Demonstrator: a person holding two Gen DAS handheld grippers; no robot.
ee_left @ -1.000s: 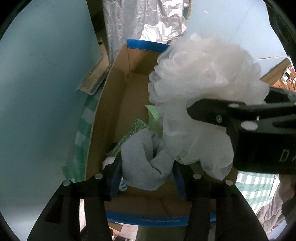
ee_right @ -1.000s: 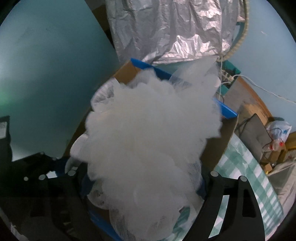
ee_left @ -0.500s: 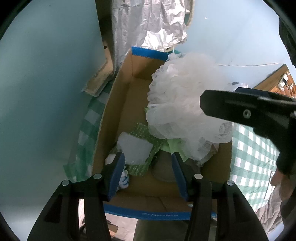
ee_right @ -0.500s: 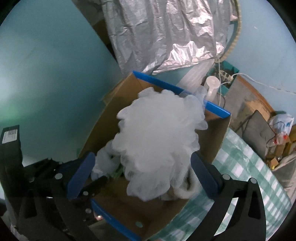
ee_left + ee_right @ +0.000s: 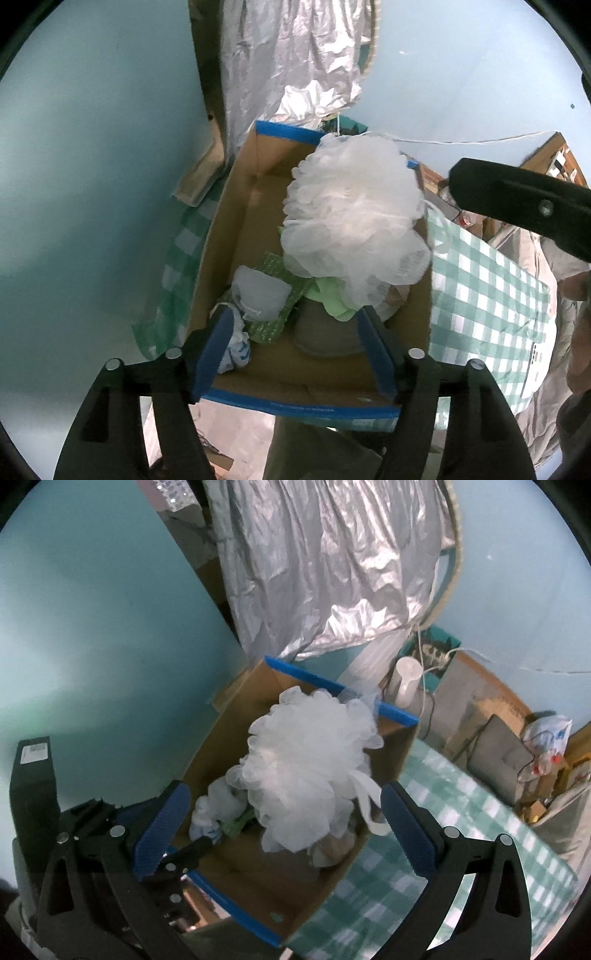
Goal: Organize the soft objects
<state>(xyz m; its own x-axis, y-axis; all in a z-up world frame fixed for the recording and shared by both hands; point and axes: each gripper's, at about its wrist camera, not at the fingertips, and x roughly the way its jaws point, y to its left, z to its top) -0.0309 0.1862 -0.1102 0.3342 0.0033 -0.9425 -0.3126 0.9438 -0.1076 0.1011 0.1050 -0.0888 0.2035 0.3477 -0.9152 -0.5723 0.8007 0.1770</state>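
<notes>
**White mesh pouf resting in the cardboard box, both grippers spread**

The white bath pouf (image 5: pixel 352 218) is seen piled on the other soft items inside the cardboard box (image 5: pixel 236 236), against its right wall. No clear long axis can be read from its rounded shape; its loop trails toward the box's right rim in the right wrist view. A grey cloth (image 5: pixel 262 291), a green patterned cloth (image 5: pixel 275 317) and a grey bundle (image 5: pixel 325 332) are shown only by the left wrist view. The left gripper (image 5: pixel 295 347) and right gripper (image 5: pixel 284 823) are both held wide apart, empty. What lies beneath the pouf is hidden.
</notes>
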